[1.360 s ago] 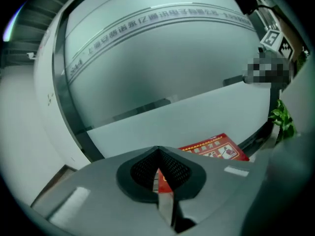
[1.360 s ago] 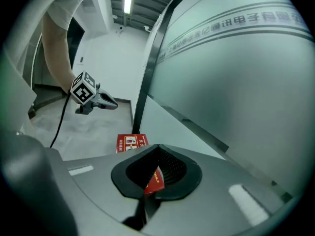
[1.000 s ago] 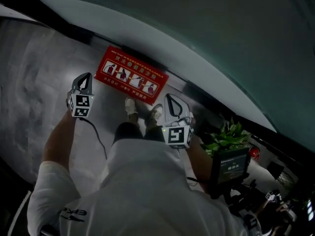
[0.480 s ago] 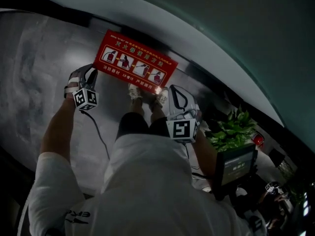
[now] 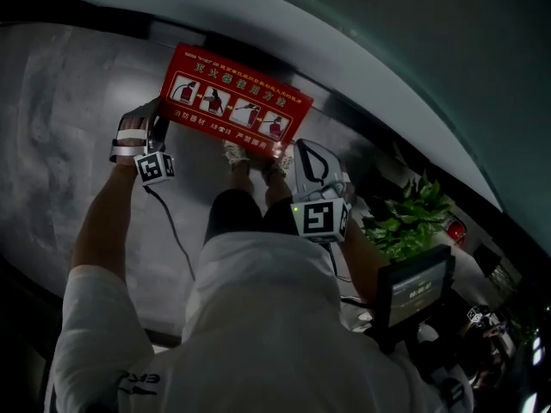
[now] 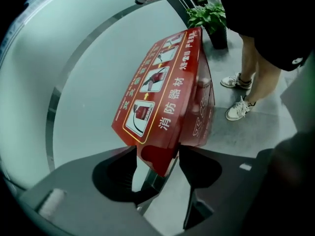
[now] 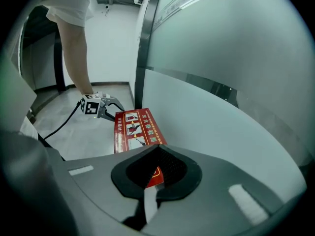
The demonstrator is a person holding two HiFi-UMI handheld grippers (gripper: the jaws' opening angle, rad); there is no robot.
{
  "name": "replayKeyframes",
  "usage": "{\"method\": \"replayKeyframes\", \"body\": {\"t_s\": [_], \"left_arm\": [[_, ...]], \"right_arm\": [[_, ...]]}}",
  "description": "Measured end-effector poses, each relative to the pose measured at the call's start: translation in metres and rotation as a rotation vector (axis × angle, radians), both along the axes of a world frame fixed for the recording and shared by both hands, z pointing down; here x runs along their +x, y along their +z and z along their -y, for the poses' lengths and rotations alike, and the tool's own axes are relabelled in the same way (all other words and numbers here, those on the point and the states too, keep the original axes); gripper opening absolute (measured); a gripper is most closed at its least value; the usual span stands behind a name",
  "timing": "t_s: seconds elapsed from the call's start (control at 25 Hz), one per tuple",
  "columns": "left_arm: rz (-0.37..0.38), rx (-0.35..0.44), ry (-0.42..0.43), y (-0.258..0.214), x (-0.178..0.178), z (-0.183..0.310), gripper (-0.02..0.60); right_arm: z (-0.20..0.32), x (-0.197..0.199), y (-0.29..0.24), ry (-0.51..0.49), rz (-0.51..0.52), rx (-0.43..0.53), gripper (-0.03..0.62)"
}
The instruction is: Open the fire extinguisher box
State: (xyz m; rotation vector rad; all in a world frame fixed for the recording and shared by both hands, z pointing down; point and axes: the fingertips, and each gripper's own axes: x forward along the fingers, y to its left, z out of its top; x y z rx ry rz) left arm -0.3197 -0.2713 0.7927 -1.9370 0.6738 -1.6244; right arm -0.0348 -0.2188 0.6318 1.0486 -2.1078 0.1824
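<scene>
The fire extinguisher box is red with white pictograms and stands on the grey floor against a frosted glass wall. My left gripper is at its left end. In the left gripper view the jaws are opening, the near corner of the box sits between them, and a gap shows beside the left pad, so my left gripper is open. My right gripper hovers by the box's right end, shut and empty. In the right gripper view its jaws are closed, with the box and the left gripper beyond.
The person's legs and white sneakers stand right in front of the box. A potted plant and a dark screen on a stand are at the right. A black cable trails from the left gripper. The glass wall backs the box.
The left gripper has moved up to the box's left end and its jaws have gone from shut to spread around the corner. The right gripper has stayed shut near the right end.
</scene>
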Motion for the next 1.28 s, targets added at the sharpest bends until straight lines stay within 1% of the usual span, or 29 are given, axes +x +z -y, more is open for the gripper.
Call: {"method": "replayKeyframes", "body": {"t_s": [0.12, 0.28, 0.52, 0.72, 0.92, 1.12, 1.28], "left_arm": [[0.022, 0.001, 0.022, 0.004, 0.004, 0.0, 0.261], [0.031, -0.017, 0.03, 0.002, 0.004, -0.001, 0.252], [0.017, -0.028, 0.067, -0.002, 0.002, -0.004, 0.244], [0.007, -0.05, 0.072, -0.012, 0.003, -0.003, 0.227], [-0.033, -0.037, 0.057, -0.023, 0.003, -0.007, 0.199], [-0.054, -0.011, 0.06, -0.041, 0.002, -0.007, 0.174], [-0.051, 0.007, 0.065, -0.062, 0.007, -0.003, 0.154]], "right_arm": [[-0.003, 0.0, 0.005, 0.006, 0.001, -0.011, 0.014], [-0.006, 0.0, 0.004, 0.012, 0.003, -0.018, 0.014], [-0.009, 0.004, 0.004, 0.02, 0.0, -0.019, 0.014], [-0.007, 0.003, 0.009, 0.017, 0.007, -0.024, 0.014], [-0.012, 0.0, 0.006, 0.019, 0.007, -0.002, 0.014], [-0.017, 0.001, 0.0, 0.019, 0.015, 0.016, 0.014], [-0.022, 0.005, -0.007, 0.021, 0.01, 0.038, 0.014]]}}
